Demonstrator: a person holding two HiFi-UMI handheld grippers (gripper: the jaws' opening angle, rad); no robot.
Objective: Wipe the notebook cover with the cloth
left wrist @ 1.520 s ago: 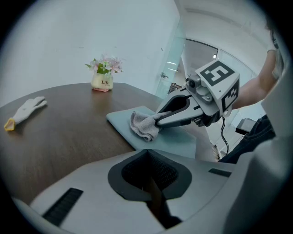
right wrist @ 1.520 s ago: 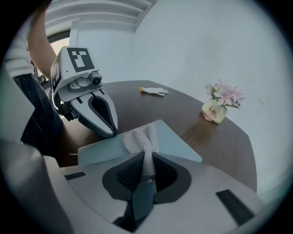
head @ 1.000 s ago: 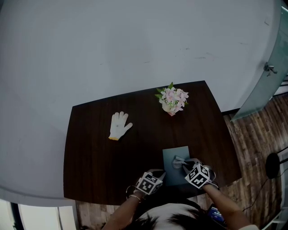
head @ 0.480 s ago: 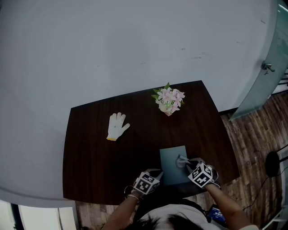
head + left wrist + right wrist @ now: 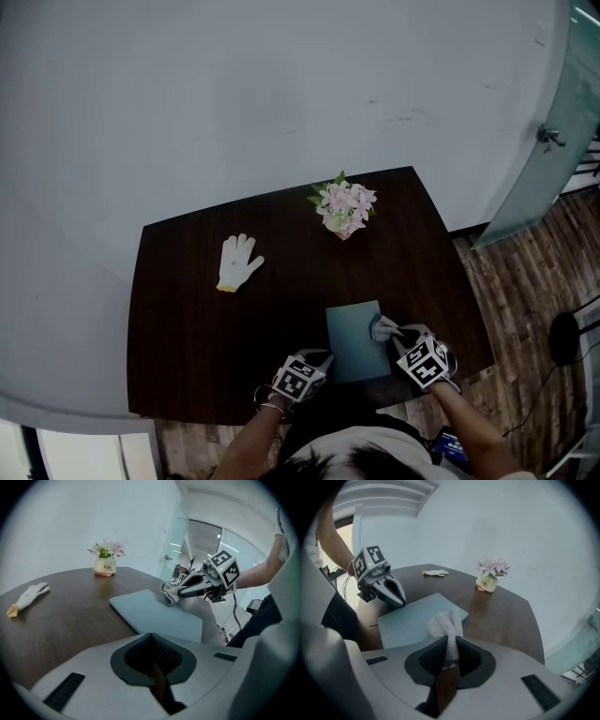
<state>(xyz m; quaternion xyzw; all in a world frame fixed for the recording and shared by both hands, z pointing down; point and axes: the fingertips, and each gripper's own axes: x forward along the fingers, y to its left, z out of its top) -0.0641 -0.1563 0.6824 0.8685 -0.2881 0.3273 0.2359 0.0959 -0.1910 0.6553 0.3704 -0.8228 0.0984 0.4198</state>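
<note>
Foremost: notebook, grey-blue cover, closed. It lies flat near the front edge of the dark wooden table, right of centre, just before the person.

Cloth: pale and bunched, resting on the right side of the cover toward its far corner. Its tail is pinched between the jaws of the right gripper, which are clamped tight on it.

Left gripper: jaws together, nothing between them. The tip sits at the notebook's near left corner; whether it touches the cover cannot be told.

Further out:
- White work glove, lying flat on the table's left half, well apart from the notebook.
- Small pot of pink flowers, upright, near the table's far edge.

Surroundings:
- Pale wall behind the table.
- Glass door at right.
- Wood-plank floor beside the table.
</note>
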